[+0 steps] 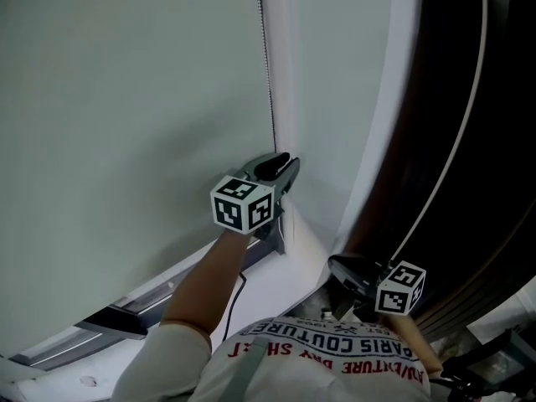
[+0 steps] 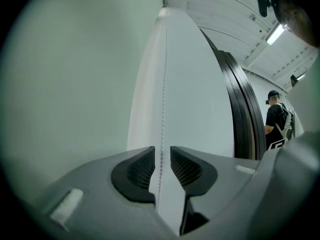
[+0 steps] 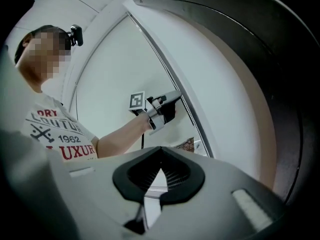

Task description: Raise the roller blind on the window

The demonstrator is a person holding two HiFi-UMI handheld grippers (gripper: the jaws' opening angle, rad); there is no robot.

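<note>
Left tongs (image 2: 161, 156): narrow gap. The bead chain (image 2: 163, 109) runs straight down between the ribbed pads (image 2: 140, 169), which stand just off it, no squeeze. In the head view the left tongs (image 1: 283, 167) are held level against the chain (image 1: 268, 57) at the right edge of the blind, with the marker cube (image 1: 243, 205) on the near side and a bare forearm (image 1: 209, 283) behind it.

Right tongs (image 3: 161, 153): tips together, nothing between them. They sit low and near at the right in the head view (image 1: 350, 273), well apart from the chain, with their own marker cube (image 1: 400, 287) beside them.

Roller blind (image 1: 126, 99): pale grey-green sheet filling the left and far part of the scene, down over the window and reaching close to a grey rail (image 1: 117, 316) at bottom left. Same sheet is seen at the left in the left gripper view (image 2: 65, 84) and behind the outstretched arm in the right gripper view (image 3: 115, 74).

White window frame (image 1: 335, 99) is just right of the chain. Dark curved panel (image 1: 469, 99) is further right.

White shirt with red print (image 1: 335, 350) is at the near edge. Another person in a dark top (image 2: 275, 119) stands far right in the left gripper view, under a ceiling strip light (image 2: 275, 34).
</note>
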